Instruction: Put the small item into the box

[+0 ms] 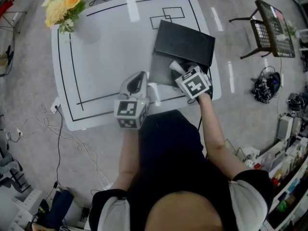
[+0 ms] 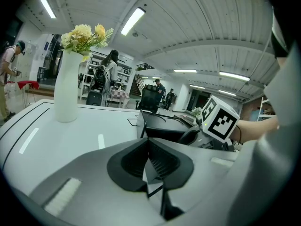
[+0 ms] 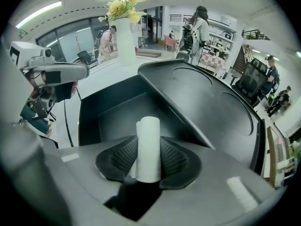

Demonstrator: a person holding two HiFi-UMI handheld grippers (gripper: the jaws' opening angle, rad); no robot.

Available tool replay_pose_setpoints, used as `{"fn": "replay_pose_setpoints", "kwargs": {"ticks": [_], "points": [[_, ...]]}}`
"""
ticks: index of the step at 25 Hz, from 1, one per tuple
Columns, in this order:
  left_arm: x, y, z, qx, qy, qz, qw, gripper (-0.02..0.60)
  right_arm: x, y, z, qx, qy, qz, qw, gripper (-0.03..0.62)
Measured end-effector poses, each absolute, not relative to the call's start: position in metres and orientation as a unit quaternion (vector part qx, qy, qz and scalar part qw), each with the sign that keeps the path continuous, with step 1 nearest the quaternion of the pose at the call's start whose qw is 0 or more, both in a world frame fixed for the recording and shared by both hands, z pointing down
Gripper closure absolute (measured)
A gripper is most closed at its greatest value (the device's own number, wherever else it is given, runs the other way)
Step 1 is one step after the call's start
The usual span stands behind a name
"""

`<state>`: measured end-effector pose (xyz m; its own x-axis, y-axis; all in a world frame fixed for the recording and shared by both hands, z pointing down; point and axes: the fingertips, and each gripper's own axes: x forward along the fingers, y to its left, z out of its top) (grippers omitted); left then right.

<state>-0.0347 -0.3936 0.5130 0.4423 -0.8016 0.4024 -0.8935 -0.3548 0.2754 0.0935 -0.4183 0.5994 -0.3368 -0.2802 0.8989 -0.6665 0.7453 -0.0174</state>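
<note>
Found white roll (image 3: 149,147) clamped lengthwise in half-spread right gripper (image 3: 148,158), aimed down into open box (image 3: 113,114) just beneath, at right edge of desk (image 1: 106,52). Left gripper (image 2: 149,163) closed, empty, farther off.

R claw (image 1: 175,68) holds white item (image 1: 176,65) at open blk box (image 1: 185,42)

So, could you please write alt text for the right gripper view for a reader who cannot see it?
The right gripper clamps a white roll over an open black box, whose lid slants up at the right. Behind are a white vase of yellow flowers on the white table, and the left gripper at the left edge.
</note>
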Motion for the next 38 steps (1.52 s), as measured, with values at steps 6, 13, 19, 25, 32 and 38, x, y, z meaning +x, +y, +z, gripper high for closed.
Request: {"fn": "replay_pose_setpoints", "kwargs": {"ticks": [6,13,19,25,32,38], "points": [[-0.033,-0.394,0.511,0.82,-0.516,0.099,0.227,0.571,0.093,-0.418,0.6,0.306,-0.792,0.194,0.491,0.444],[-0.035,-0.394,0.511,0.819,-0.517,0.099,0.228,0.571,0.096,-0.421,0.6,0.314,-0.791,0.191,0.489,0.408],[-0.033,-0.395,0.509,0.82,-0.515,0.1,0.227,0.571,0.095,-0.419,0.598,0.312,-0.794,0.202,0.482,0.367],[-0.031,-0.396,0.504,0.824,-0.512,0.101,0.22,0.571,0.094,-0.417,0.591,0.317,-0.798,0.207,0.469,0.359],[-0.025,-0.395,0.497,0.832,-0.503,0.099,0.213,0.571,0.097,-0.414,0.579,0.329,-0.801,0.207,0.456,0.358],[-0.02,-0.394,0.49,0.839,-0.495,0.099,0.203,0.571,0.102,-0.409,0.564,0.346,-0.805,0.21,0.434,0.358]]}}
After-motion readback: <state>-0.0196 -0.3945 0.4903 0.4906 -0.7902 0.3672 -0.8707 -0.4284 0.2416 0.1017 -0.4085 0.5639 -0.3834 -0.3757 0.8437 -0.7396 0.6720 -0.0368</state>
